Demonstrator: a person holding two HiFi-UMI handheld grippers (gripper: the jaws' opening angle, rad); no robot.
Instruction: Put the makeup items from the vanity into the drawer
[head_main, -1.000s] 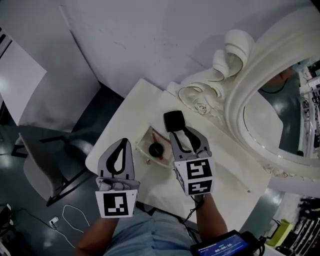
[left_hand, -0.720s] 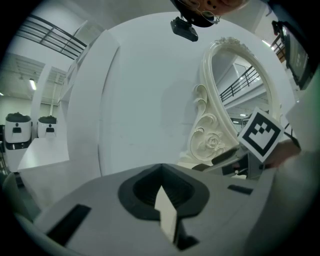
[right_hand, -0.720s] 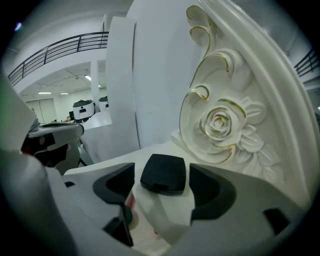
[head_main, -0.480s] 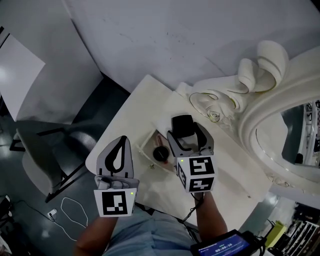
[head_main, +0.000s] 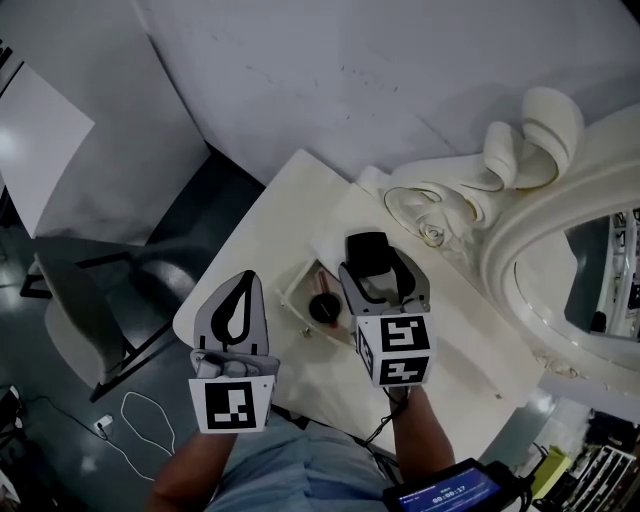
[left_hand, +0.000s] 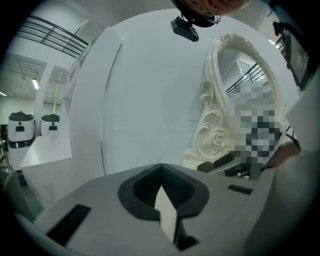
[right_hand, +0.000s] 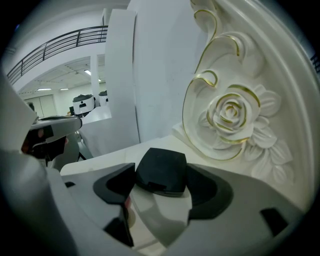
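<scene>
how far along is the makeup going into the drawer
Done: the drawer is open with a round black item already inside. In hand: the right hand-held gripper, jaws just opened, straddles the black compact on the vanity, not yet gripping. Left hand-held gripper is shut, empty. Left to do: grip the compact, place it in the drawer.

Head view overhead, gripper views low, sharing mirror frame (head_main: 545, 120)
</scene>
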